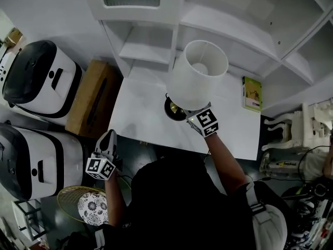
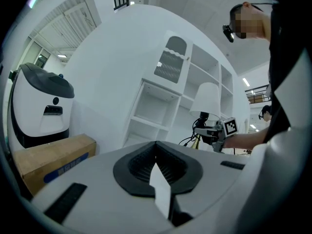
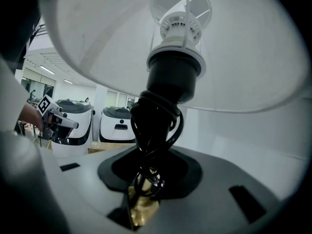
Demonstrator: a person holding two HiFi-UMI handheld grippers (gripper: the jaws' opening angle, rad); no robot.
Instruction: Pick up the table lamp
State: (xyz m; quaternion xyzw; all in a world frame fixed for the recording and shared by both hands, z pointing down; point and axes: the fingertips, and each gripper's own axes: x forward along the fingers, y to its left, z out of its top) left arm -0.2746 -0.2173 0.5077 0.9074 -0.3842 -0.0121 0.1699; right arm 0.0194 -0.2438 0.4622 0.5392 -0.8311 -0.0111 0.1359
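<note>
Lamp (image 1: 196, 74) over desk (image 1: 140, 113), stem clamped in right gripper (image 1: 191, 117); left gripper (image 1: 108, 138) closed, empty, off desk's front edge, well apart

Desk (image 1: 140, 124) — white, rectangular, centre of frame, set against white shelving (image 1: 148, 48). On it: one green book (image 1: 252, 93), flat, right of centre. Floor (image 1: 130, 155), left of desk — cardboard box (image 1: 91, 98).

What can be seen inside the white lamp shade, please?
A white socket sits at the top, with a black neck under it. No bulb shows. Below, wound black cord covers most of the brass stem.
</note>
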